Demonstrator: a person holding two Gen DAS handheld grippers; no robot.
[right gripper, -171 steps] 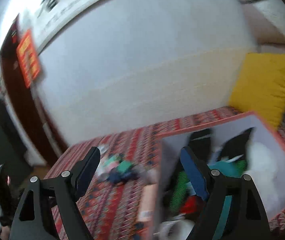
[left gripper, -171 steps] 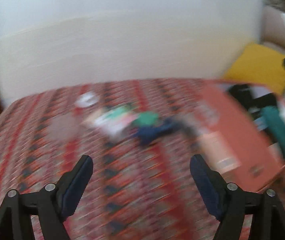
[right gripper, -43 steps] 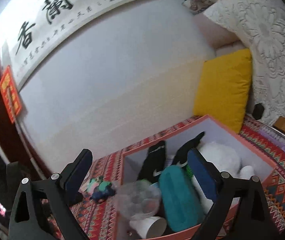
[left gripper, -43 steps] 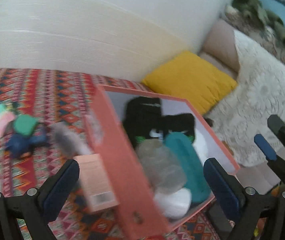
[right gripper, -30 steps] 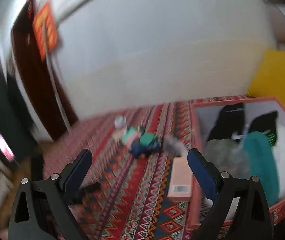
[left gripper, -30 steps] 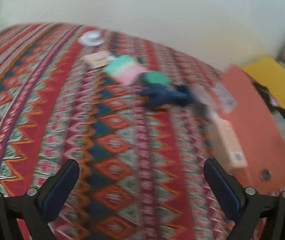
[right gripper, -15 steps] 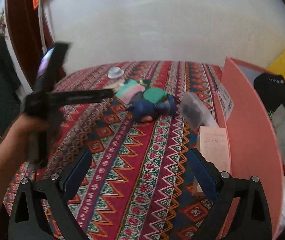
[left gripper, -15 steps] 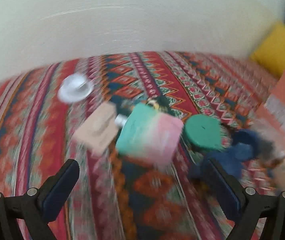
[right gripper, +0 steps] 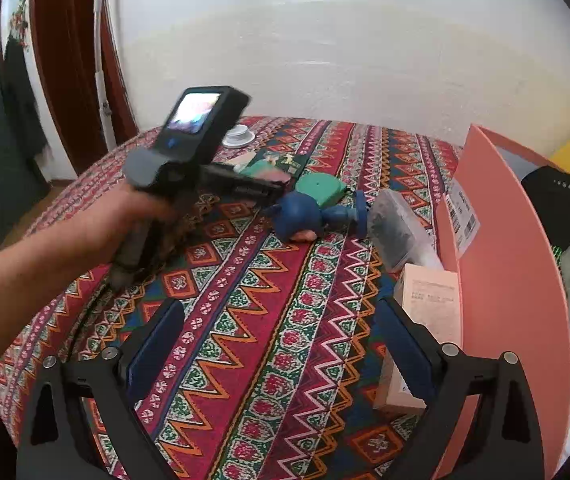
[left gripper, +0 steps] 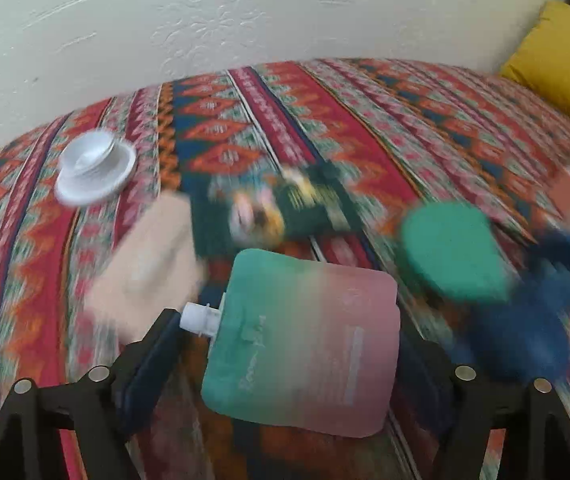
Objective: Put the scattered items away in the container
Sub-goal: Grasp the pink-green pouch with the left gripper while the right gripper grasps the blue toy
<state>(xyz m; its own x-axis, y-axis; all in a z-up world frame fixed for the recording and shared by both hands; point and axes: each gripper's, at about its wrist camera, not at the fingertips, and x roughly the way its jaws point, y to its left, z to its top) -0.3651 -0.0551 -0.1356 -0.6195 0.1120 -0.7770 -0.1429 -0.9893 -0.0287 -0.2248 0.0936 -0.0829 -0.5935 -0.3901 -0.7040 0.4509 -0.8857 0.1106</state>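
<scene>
The left gripper [left gripper: 289,344] is closing around a spouted refill pouch [left gripper: 305,340], teal fading to pink; the pouch is lying between the jaws, but the pads are not yet pressing its edges as far as the blurred view shows. Its long axis is running from about seven o'clock to one o'clock in the left wrist view, the white spout cap [left gripper: 199,318] sitting just beside the left finger [left gripper: 153,356], so the jaws are straddling its short width. At ten o'clock from the pouch a pale carton [left gripper: 145,268] is lying; at twelve, a dark printed packet [left gripper: 285,212]; at two, a green case [left gripper: 453,252] touching a blue figurine [left gripper: 525,320]. A white lid [left gripper: 93,168] is resting farther out at eleven.

The right gripper [right gripper: 281,352] is hanging wide open and empty over the patterned cloth [right gripper: 245,320], well apart from the pouch. The salmon box [right gripper: 505,280], the container, is standing at three o'clock of it, a clear bag [right gripper: 397,232] and a pink carton [right gripper: 425,312] beside its wall. The left hand is plainly the nearer one for this pickup.
</scene>
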